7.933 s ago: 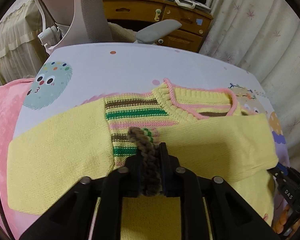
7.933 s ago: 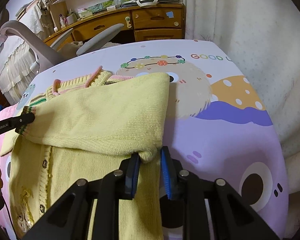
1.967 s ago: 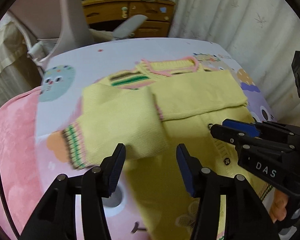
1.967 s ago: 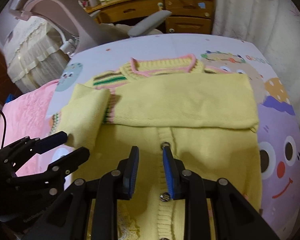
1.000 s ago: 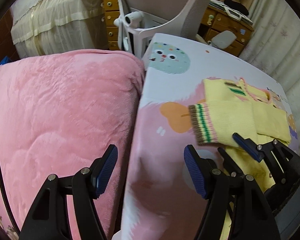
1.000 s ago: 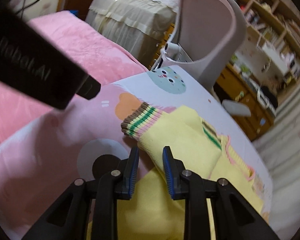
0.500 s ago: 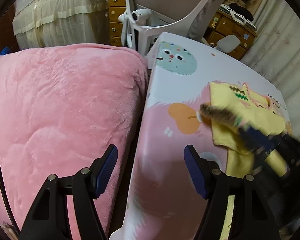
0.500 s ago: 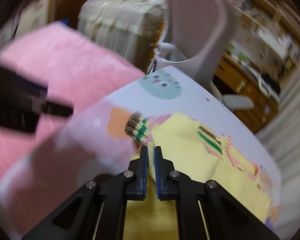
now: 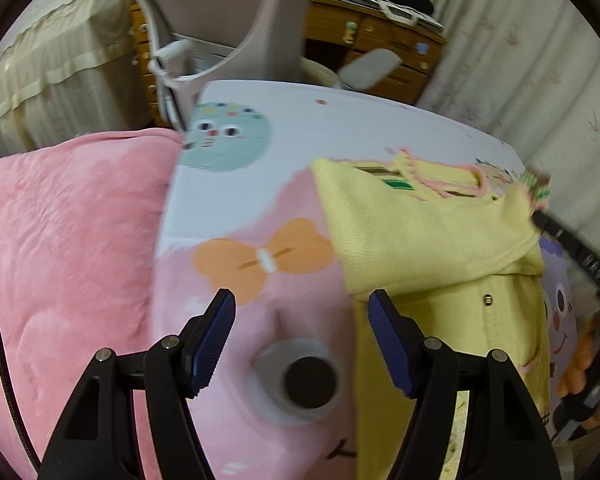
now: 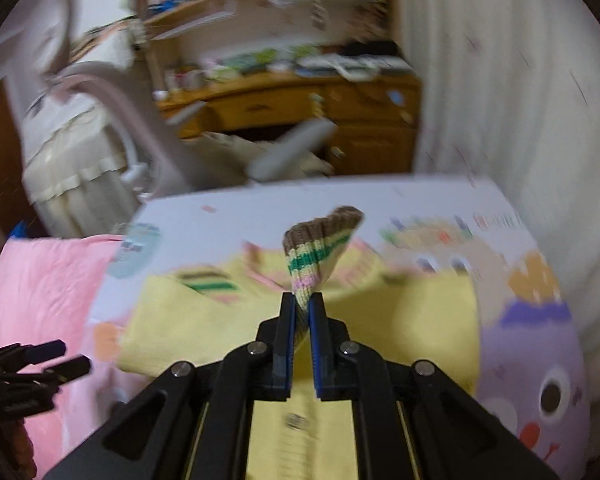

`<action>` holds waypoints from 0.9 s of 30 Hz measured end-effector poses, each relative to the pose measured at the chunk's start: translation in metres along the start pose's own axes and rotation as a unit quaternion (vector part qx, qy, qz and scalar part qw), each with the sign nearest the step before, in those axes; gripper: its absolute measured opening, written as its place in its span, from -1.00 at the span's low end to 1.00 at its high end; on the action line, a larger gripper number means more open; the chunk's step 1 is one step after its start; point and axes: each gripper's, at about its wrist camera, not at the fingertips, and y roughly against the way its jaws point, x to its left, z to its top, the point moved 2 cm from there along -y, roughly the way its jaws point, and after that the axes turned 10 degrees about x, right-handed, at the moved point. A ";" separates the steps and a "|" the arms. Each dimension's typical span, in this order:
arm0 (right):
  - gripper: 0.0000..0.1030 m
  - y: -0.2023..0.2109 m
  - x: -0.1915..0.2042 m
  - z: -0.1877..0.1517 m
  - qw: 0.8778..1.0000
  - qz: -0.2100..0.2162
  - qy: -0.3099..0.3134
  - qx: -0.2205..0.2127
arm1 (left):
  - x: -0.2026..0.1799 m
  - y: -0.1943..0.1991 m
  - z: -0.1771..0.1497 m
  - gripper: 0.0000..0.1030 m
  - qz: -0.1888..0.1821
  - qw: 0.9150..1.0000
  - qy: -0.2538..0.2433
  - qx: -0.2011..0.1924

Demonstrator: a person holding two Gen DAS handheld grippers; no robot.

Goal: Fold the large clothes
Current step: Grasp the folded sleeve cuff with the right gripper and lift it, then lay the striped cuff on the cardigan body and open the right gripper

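A yellow knit cardigan [image 9: 428, 236] with pink trim and striped cuffs lies on the cartoon-print bed sheet [image 9: 260, 184]. My right gripper [image 10: 302, 312] is shut on the striped cuff [image 10: 320, 248] of one sleeve and holds it up over the cardigan body [image 10: 400, 340]. In the left wrist view that cuff [image 9: 534, 188] and the right gripper [image 9: 540, 216] show at the far right. My left gripper [image 9: 300, 324] is open and empty, above the sheet just left of the cardigan's edge. It also shows at the lower left of the right wrist view [image 10: 60, 356].
A pink plush blanket [image 9: 60, 260] covers the bed's left side. A pale office chair [image 9: 228, 20] stands past the far edge, with a wooden desk [image 10: 300, 104] behind it. Curtains [image 9: 520, 60] hang on the right.
My right gripper has lifted the striped cuff and carried the sleeve rightward across the cardigan. My left gripper has swung toward the cardigan, still open.
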 end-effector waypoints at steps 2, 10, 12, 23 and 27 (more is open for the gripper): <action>-0.82 -0.019 -0.022 -0.014 0.999 0.015 -0.030 0.037 | -0.012 -0.007 0.002 0.31 -0.004 1.000 -0.009 0.006; -0.70 -0.038 -0.051 -0.033 0.987 0.094 -0.098 0.090 | -0.036 -0.030 0.008 0.34 0.003 0.999 -0.029 0.021; -0.68 -0.038 -0.058 -0.028 0.984 0.106 -0.111 0.092 | -0.037 -0.033 0.009 0.34 0.007 0.999 -0.027 0.024; -0.58 -0.058 -0.090 -0.011 0.955 0.172 -0.191 0.147 | -0.041 -0.042 0.014 0.34 0.020 0.999 -0.009 0.024; -0.60 -0.058 -0.095 -0.008 0.951 0.183 -0.195 0.155 | -0.043 -0.044 0.015 0.34 0.025 0.999 -0.003 0.024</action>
